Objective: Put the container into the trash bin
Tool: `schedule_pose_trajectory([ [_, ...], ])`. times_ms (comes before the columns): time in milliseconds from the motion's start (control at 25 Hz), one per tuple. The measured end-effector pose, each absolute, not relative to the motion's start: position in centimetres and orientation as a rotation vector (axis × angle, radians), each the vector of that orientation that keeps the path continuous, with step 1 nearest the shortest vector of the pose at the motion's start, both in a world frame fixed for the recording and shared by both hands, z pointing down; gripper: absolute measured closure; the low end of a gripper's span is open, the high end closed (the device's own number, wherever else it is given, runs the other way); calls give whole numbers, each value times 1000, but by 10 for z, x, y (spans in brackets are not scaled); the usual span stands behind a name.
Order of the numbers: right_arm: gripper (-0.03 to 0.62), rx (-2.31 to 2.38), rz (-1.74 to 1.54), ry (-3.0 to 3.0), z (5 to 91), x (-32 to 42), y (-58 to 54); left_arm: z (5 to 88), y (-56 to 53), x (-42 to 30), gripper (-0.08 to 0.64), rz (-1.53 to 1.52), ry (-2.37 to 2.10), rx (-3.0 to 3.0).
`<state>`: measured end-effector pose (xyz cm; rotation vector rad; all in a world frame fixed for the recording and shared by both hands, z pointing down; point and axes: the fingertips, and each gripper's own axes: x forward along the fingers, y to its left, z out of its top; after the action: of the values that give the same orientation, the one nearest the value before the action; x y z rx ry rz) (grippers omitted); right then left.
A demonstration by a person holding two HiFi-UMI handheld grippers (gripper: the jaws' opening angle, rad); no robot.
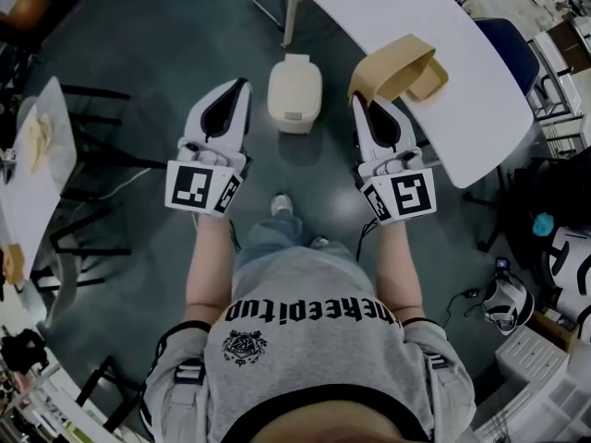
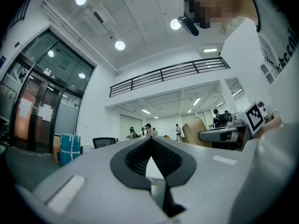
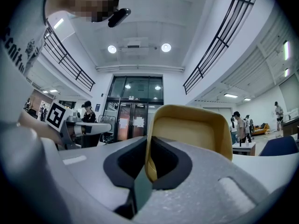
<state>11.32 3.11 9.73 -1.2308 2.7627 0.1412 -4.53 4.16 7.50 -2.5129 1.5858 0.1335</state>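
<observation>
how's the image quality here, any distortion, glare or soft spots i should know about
Head view: fisheye bend, dark corners, and the white table is nearly blown out against a dim room. Left gripper view: strong barrel warp, the ceiling lights flare, and the left gripper close to the lens looks soft. Right gripper view: same warp, but the container reads clearly.

Counted two claws: left claw (image 1: 240, 86), right claw (image 1: 362, 101). One container (image 1: 399, 70) and one trash bin (image 1: 295, 93) were present. Two tabletops were in view: right tabletop (image 1: 388, 7), left tabletop (image 1: 23, 210).
</observation>
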Motion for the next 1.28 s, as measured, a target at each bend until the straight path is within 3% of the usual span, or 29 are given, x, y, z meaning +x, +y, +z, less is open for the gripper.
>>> schedule_pose_trajectory([
  [1280, 581, -1446, -32, 2790, 168, 43, -73, 137, -84, -104, 548, 52, 1429, -2723],
])
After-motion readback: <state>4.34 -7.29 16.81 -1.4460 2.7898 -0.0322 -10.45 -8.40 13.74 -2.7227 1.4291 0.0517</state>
